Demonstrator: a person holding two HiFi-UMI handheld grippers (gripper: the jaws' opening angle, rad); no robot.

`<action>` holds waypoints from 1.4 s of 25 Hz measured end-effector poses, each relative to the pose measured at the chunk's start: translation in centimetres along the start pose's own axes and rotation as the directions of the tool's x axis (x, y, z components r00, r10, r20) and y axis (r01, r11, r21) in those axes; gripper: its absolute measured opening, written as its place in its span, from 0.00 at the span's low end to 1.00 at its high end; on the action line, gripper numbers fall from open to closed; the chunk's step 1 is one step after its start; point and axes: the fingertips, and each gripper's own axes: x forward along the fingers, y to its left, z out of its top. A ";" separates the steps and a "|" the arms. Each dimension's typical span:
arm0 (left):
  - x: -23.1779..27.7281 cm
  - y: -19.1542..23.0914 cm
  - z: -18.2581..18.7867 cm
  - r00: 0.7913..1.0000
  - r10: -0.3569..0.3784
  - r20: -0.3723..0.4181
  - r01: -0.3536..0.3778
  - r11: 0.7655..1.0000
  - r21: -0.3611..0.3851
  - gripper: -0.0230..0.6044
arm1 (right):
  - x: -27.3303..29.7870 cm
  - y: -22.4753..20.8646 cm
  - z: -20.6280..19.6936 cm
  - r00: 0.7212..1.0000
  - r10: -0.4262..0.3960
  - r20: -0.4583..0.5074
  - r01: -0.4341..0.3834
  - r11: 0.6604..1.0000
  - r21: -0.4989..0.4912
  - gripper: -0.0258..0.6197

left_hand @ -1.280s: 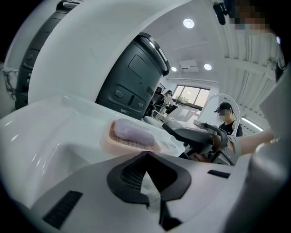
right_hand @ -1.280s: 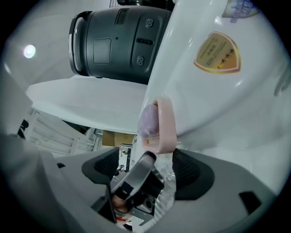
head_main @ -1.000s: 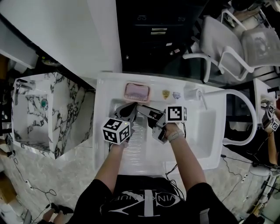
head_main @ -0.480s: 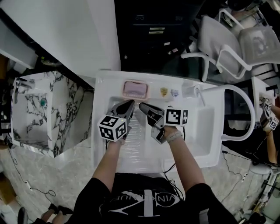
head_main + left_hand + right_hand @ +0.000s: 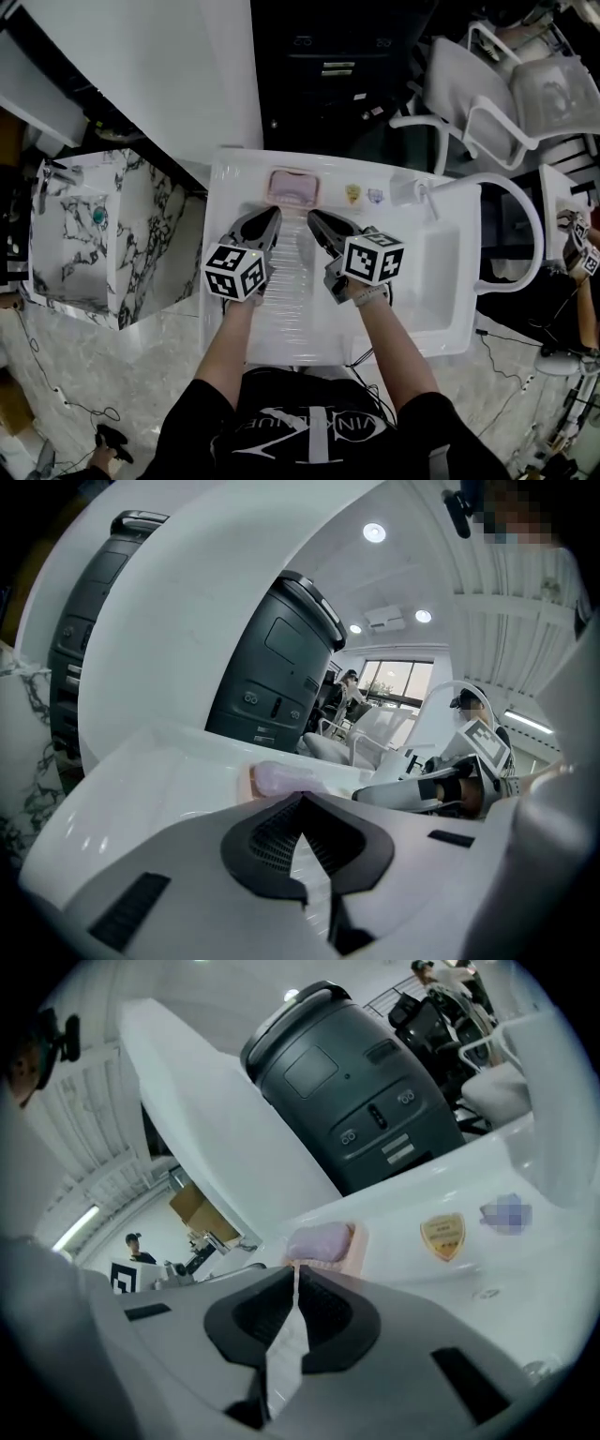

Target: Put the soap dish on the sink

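Note:
The pink soap dish (image 5: 293,187) with a pale purple soap in it sits on the back ledge of the white sink (image 5: 225,187). It also shows in the left gripper view, soap dish (image 5: 281,780), and in the right gripper view, soap dish (image 5: 323,1244). Over the basin my left gripper (image 5: 269,217) and right gripper (image 5: 313,219) hang side by side, just short of the dish and apart from it. The left gripper (image 5: 302,797) and the right gripper (image 5: 296,1267) are both shut with nothing between their pads.
A white faucet (image 5: 412,194) and two small stickers (image 5: 354,195) are on the back ledge to the right of the dish. A marble-patterned cabinet (image 5: 94,234) stands to the left. A dark bin (image 5: 347,1082) is behind the sink, and white chairs (image 5: 487,103) stand at the back right.
The right gripper's jaws have gone from wide open to shut and it has rolled. Both grippers have lifted slightly. The soap dish has stayed on the ledge.

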 end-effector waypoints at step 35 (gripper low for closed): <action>-12.3 -2.3 5.7 0.980 0.091 0.178 -0.120 0.980 0.157 0.06 | -9.3 7.4 3.4 0.967 -0.081 0.240 0.198 0.832 -0.518 0.09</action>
